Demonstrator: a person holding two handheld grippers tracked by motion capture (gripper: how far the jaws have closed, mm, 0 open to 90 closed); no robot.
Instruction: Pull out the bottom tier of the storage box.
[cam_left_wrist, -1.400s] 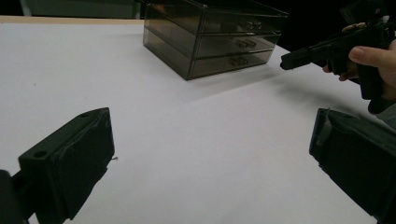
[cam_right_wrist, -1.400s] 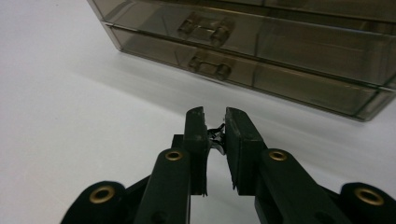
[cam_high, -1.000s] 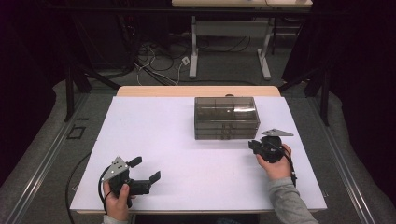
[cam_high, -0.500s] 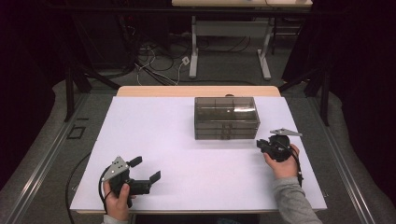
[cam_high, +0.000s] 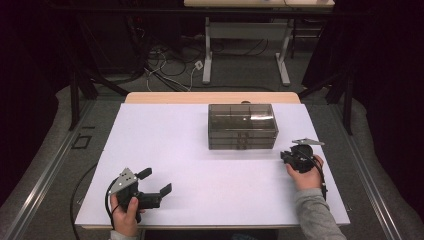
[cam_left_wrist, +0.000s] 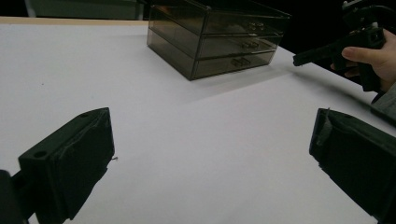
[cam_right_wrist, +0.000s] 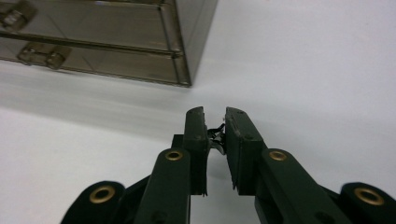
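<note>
At the near edge of the table, on the left: black two-jaw left gripper (cam_high: 156, 181) in a hand, jaws spread wide with nothing between them, hovering just above the bare top and aimed across it toward the far right.

Nearly level with it on the right, a little farther in: black two-jaw right gripper (cam_high: 284, 156) in the other hand (cam_high: 303, 176), grey sleeve (cam_high: 315, 215) behind it, grey three-cornered plate on top. Jaws drawn almost together, pinching a small dark wiry thing (cam_right_wrist: 217, 134) between the pads near their tips. Too small to make out what kind of thing. Held low over the table, tips pointing left toward the near right corner of the box, close to it but clear of it.

Just beyond, right of centre: smoke-tinted clear plastic drawer box (cam_high: 242, 125), three shallow drawers stacked, all closed, small handles facing the near side.

Underneath everything: flat white table top (cam_high: 175, 150), with a pale wooden strip (cam_high: 210, 97) along its far edge.

Farther off: grey carpeted floor (cam_high: 60, 130), a metal rail (cam_high: 40, 190) along the left, loose cables (cam_high: 165, 65) in a tangle, the white legs of a second desk (cam_high: 207, 50), and black curtains (cam_high: 390, 75) at the sides.
</note>
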